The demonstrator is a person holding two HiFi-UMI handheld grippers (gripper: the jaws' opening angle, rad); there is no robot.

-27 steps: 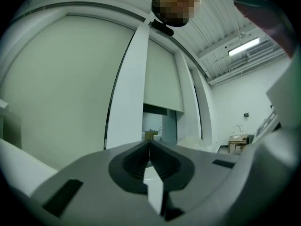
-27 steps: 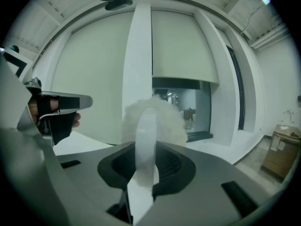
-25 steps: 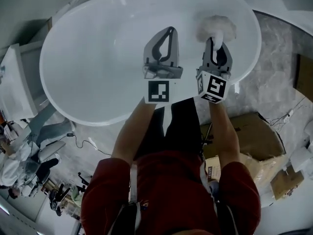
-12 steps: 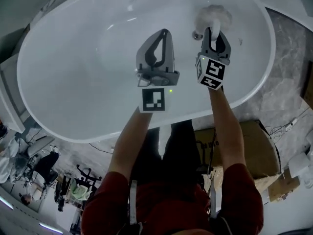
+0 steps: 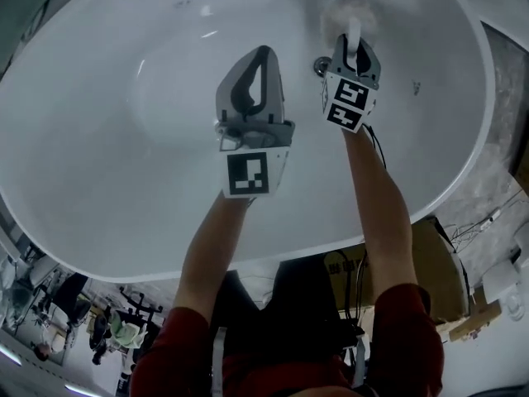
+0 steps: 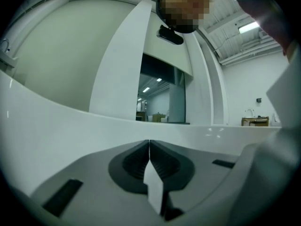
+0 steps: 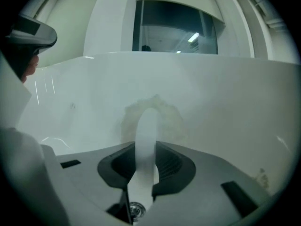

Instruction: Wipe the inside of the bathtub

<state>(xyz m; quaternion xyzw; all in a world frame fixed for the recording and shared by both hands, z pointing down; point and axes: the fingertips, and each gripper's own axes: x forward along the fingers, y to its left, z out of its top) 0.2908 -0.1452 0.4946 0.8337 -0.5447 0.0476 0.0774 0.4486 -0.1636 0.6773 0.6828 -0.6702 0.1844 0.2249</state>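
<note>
Head view: the bathtub [image 5: 124, 139] shows no visible streaks, so progress is hard to judge; the fluffy pad [image 5: 347, 11] presses its far wall, most of the basin seemingly left. Left gripper view: the left gripper [image 6: 149, 150] is closed on nothing; right gripper view: the right gripper [image 7: 141, 161] clamps the pad's white handle [image 7: 146, 131].

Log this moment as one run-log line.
left tool: shut, empty, over bathtub | right tool: shut on duster handle | duster head: at tub's inner wall
</note>
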